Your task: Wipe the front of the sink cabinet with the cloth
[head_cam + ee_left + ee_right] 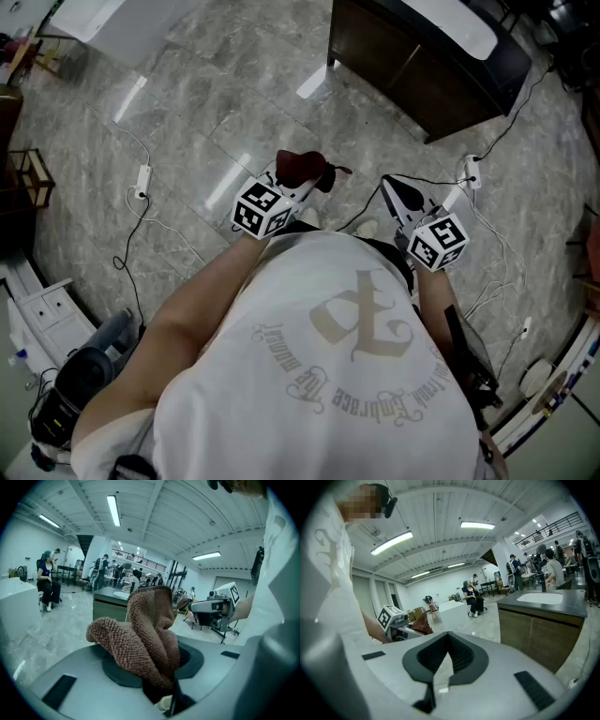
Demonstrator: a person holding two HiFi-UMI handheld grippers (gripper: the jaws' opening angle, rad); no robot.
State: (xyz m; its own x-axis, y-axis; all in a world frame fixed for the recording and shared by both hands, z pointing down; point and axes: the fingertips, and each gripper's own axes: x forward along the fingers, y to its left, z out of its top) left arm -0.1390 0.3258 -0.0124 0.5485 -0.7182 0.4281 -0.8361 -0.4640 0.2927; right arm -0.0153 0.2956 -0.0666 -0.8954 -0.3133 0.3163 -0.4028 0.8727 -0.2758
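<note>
The brown terry cloth is clamped in the left gripper, well short of the sink cabinet. Soft and limp, it is probably best held bunched. The right gripper is closed on nothing.

Two grippers are counted, the left gripper and the right gripper; one cloth, one sink cabinet, and perhaps three power strips.
</note>
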